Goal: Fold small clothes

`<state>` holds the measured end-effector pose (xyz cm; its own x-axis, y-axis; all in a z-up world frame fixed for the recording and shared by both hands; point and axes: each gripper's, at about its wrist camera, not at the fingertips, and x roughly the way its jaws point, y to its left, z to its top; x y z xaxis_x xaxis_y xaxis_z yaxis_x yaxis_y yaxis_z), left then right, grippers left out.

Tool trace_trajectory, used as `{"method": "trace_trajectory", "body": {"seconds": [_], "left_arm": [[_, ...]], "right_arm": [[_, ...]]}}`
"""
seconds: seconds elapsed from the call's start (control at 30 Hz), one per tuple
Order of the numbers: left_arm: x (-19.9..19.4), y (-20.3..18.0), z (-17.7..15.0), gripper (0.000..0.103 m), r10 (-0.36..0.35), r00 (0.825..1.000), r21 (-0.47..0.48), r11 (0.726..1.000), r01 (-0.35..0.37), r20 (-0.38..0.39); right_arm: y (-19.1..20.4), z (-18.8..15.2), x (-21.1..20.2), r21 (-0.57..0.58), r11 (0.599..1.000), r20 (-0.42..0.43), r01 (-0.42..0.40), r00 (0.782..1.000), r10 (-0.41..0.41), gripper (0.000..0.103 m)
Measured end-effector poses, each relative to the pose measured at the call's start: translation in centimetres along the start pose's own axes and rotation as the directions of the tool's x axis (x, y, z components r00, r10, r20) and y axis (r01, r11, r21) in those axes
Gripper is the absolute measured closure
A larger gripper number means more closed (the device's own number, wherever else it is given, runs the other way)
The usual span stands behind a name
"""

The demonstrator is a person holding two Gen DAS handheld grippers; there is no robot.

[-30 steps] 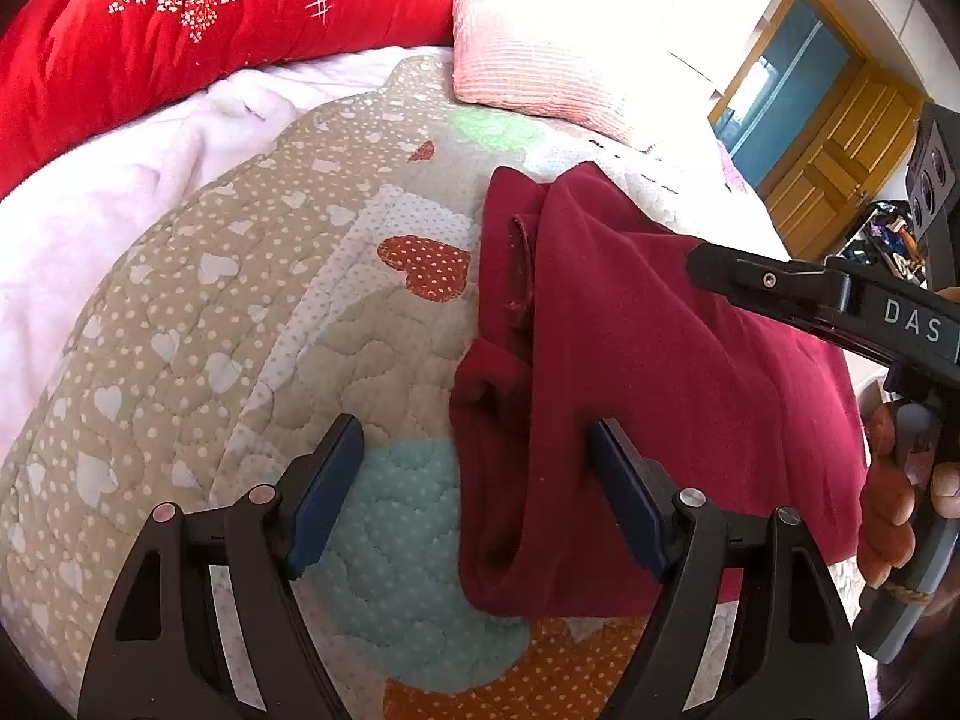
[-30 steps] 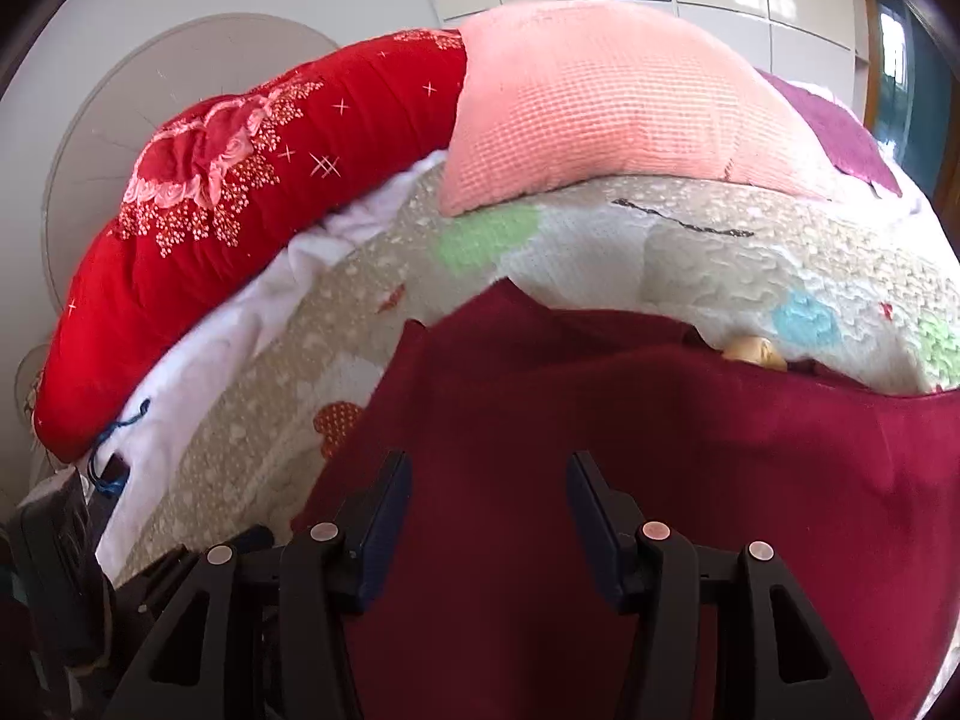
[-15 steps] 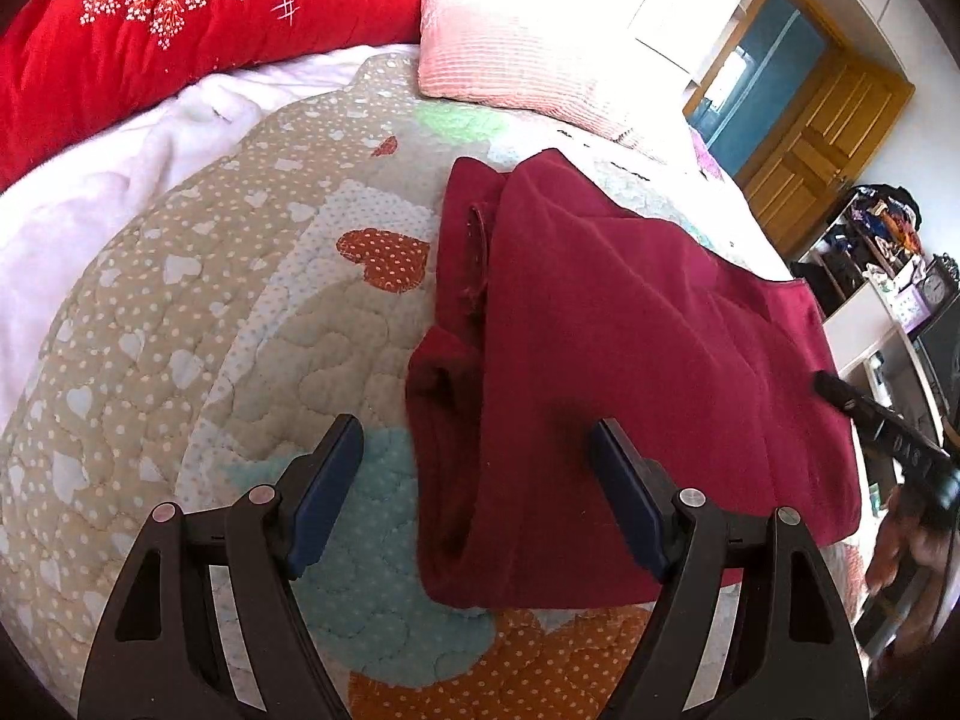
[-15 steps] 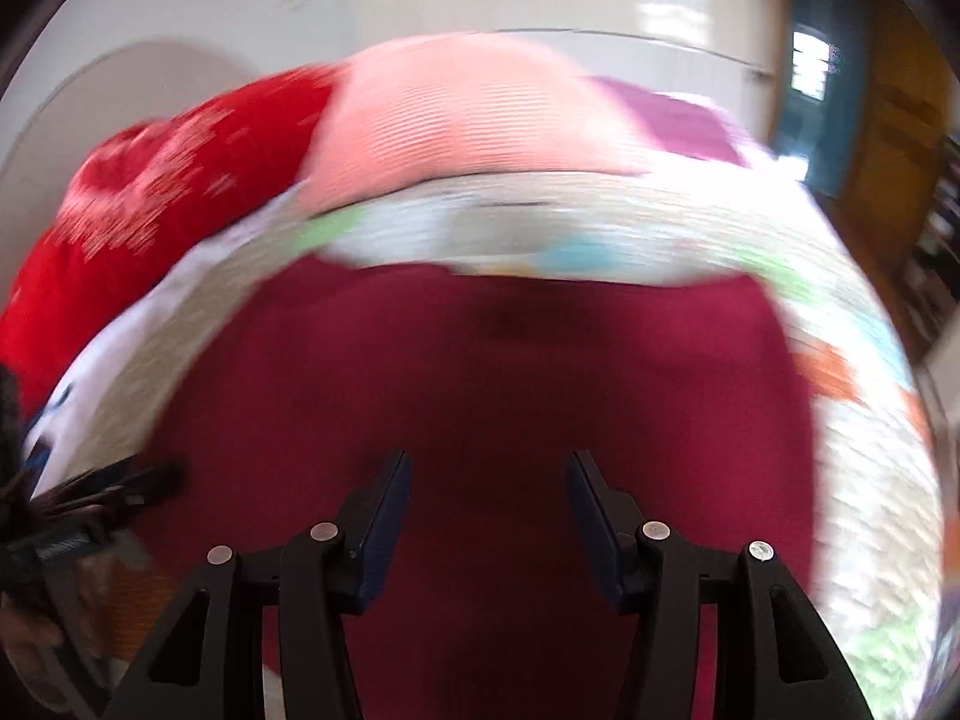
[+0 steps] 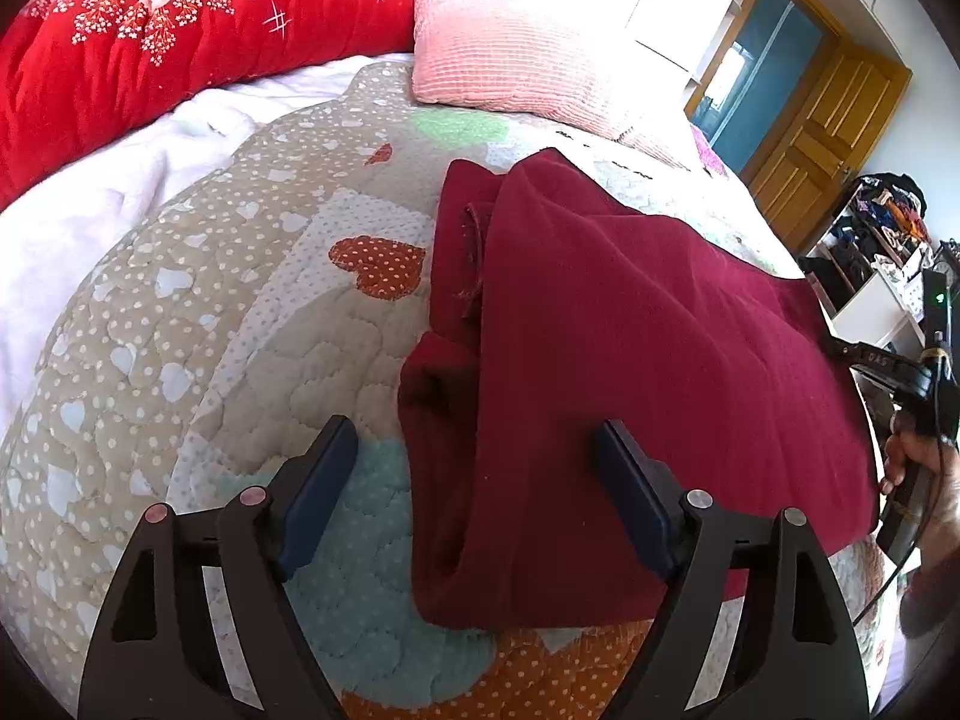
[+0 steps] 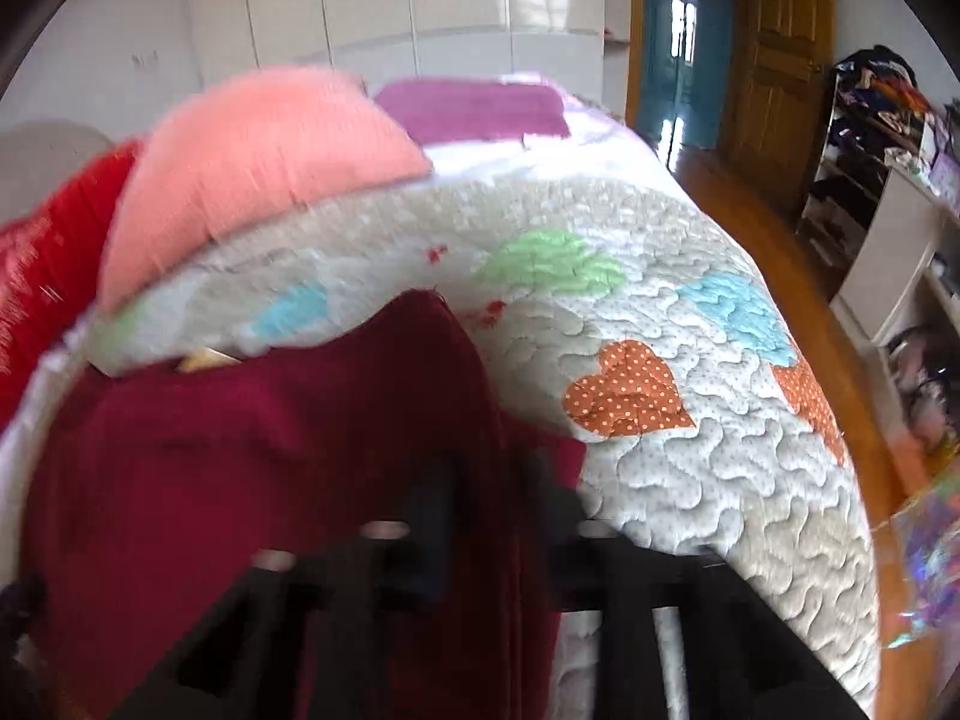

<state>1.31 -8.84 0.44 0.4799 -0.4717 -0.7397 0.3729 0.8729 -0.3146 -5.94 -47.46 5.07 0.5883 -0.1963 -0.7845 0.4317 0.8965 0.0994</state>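
Note:
A dark red garment (image 5: 630,372) lies folded on the quilted bed cover (image 5: 180,360); its left edge is doubled over in thick layers. My left gripper (image 5: 474,498) is open and hovers over the garment's near left edge, one finger over the quilt, the other over the cloth. In the blurred right wrist view the right gripper (image 6: 492,516) sits at the garment's right edge (image 6: 300,450) with its fingers close together around the cloth. The right gripper also shows at the far right of the left wrist view (image 5: 900,372), at the garment's right edge.
A red flowered duvet (image 5: 150,30) and a pink pillow (image 5: 510,54) lie at the head of the bed. A purple cloth (image 6: 474,108) lies beyond the pillow. Wooden doors (image 5: 828,138) and cluttered shelves (image 6: 888,138) stand to the right of the bed.
The right gripper swung from over the garment's middle to its right edge and its fingers came together there. The left gripper stayed open and hardly moved.

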Motion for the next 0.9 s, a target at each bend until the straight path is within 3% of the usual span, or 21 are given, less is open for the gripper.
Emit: {"method": "trace_trajectory", "body": {"seconds": [0.1, 0.2, 0.3, 0.4, 0.63, 0.8, 0.9], "left_arm": [[0.0, 0.0, 0.0, 0.021, -0.001, 1.0, 0.0, 1.0, 0.001, 0.001], [-0.1, 0.0, 0.0, 0.021, 0.0, 1.0, 0.002, 1.0, 0.0, 0.002], [-0.2, 0.0, -0.1, 0.021, -0.003, 1.0, -0.002, 1.0, 0.003, 0.003], [-0.2, -0.1, -0.1, 0.021, 0.003, 1.0, 0.003, 1.0, -0.003, 0.005], [-0.2, -0.2, -0.1, 0.021, 0.008, 1.0, 0.007, 1.0, -0.008, 0.007], [-0.1, -0.3, -0.1, 0.021, 0.013, 1.0, 0.012, 1.0, -0.013, 0.005], [0.0, -0.4, 0.0, 0.021, 0.017, 1.0, 0.019, 1.0, -0.017, 0.004]], "right_arm": [[-0.5, 0.0, -1.2, 0.035, 0.999, 0.022, -0.022, 1.0, 0.021, 0.095], [-1.1, -0.7, -0.5, 0.031, 0.999, -0.017, 0.012, 1.0, -0.012, 0.095], [-2.4, -0.7, -0.2, 0.116, 0.993, -0.031, -0.038, 0.999, 0.042, 0.094], [-3.1, -0.4, -1.9, 0.191, 0.978, 0.016, -0.079, 0.997, 0.077, 0.083], [1.2, 0.1, -3.6, 0.036, 0.988, 0.065, -0.152, 0.987, 0.15, 0.082], [1.2, 0.5, -0.2, 0.077, 0.991, 0.04, -0.112, 0.993, 0.109, 0.063], [0.8, 0.1, 2.5, 0.077, 0.992, 0.0, -0.1, 0.995, 0.1, 0.063]]}}
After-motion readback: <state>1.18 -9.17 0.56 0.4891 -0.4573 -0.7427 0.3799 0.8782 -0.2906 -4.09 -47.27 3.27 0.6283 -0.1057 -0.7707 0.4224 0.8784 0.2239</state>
